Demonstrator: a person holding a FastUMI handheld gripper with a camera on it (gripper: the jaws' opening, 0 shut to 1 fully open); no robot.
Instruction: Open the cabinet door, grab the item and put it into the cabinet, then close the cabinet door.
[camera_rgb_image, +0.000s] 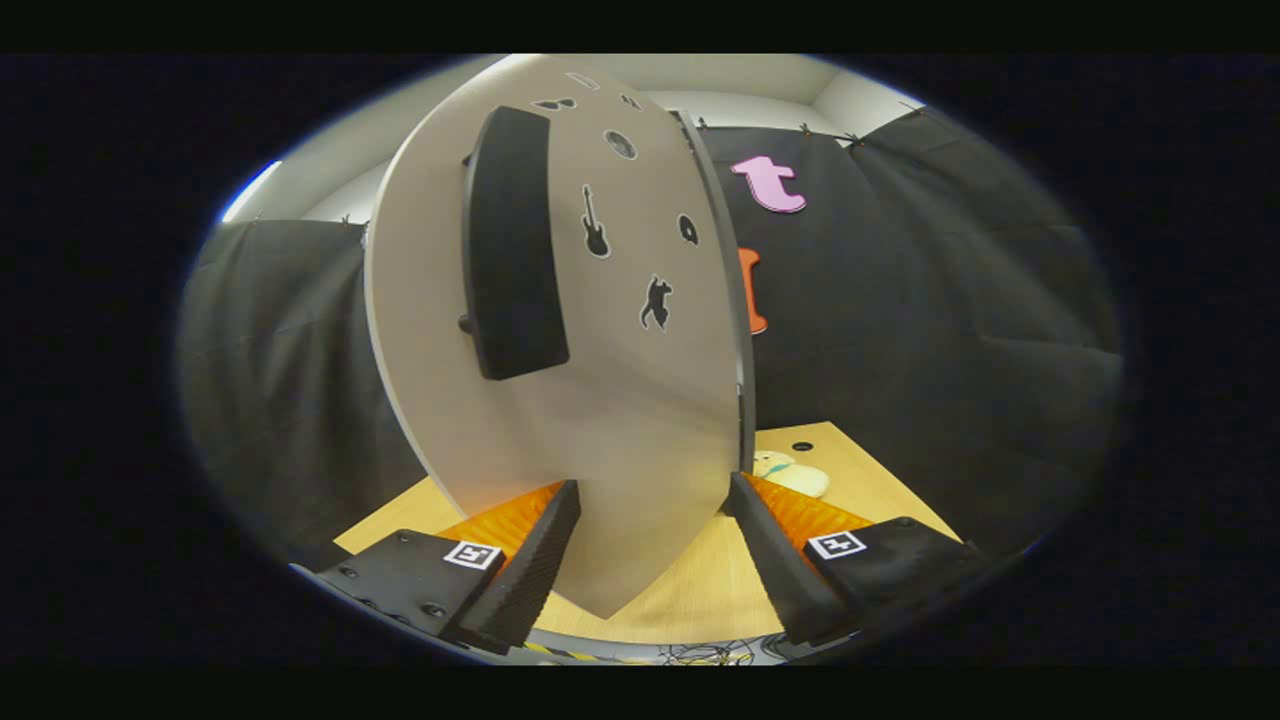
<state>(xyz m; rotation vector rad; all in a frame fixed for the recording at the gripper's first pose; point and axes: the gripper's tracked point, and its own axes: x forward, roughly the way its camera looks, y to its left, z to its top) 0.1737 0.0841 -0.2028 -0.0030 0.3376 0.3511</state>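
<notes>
- The cabinet door (590, 420) is standing swung open, its pale face with small black stickers filling the space just ahead of the fingers.
- The wooden table (700, 590) is lying beneath the door.
- The black handle (512, 245) is sitting on the door's face.
- The gripper (652, 495) is spread wide, its jaws released, the door's lower edge between them.
- The pale soft item (795, 474) is resting on the table beyond the door's edge.

The tool (652, 500) gapes wide, its fingers astride the door's (600, 400) lower edge; a pale item (795, 473) lies on the desk (700, 590) beyond.
</notes>
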